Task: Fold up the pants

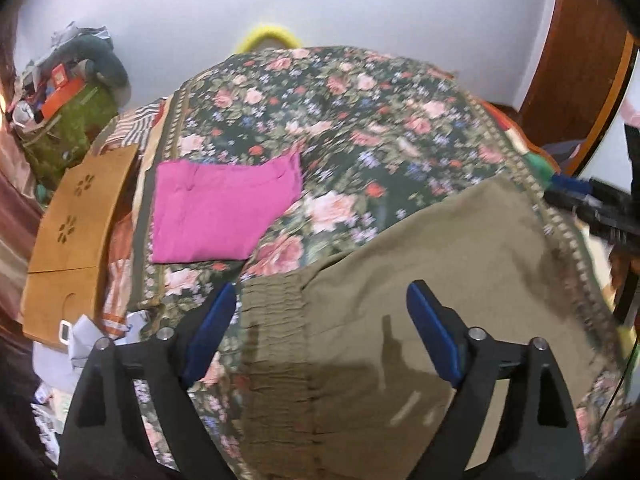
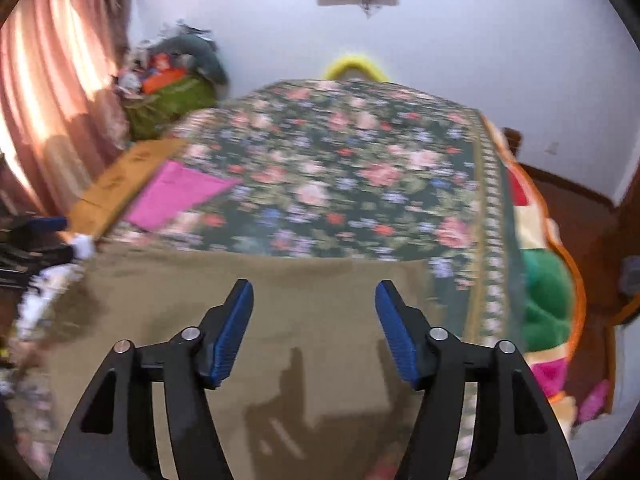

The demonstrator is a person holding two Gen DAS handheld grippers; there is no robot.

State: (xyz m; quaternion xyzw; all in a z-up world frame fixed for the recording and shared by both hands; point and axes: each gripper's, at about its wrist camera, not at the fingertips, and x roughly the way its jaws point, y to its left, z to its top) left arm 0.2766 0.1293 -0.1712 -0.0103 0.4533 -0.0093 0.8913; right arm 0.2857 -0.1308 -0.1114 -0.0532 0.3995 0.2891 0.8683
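Note:
Olive-green pants [image 1: 420, 280] lie flat on the floral bedspread [image 1: 340, 120], their elastic waistband [image 1: 272, 320] at the left. My left gripper [image 1: 320, 300] is open and empty, hovering over the waistband end. My right gripper [image 2: 314, 296] is open and empty above the other end of the pants [image 2: 280, 300]; it also shows at the right edge of the left wrist view [image 1: 588, 200]. The left gripper shows at the left edge of the right wrist view [image 2: 32, 240].
Folded pink pants [image 1: 220, 212] lie on the bedspread [image 2: 340, 168] at the left, also in the right wrist view [image 2: 176, 196]. A wooden board [image 1: 76, 232] lies beside the bed. A cluttered green bag [image 1: 68, 120] stands by the wall. A door [image 1: 572, 60] is at right.

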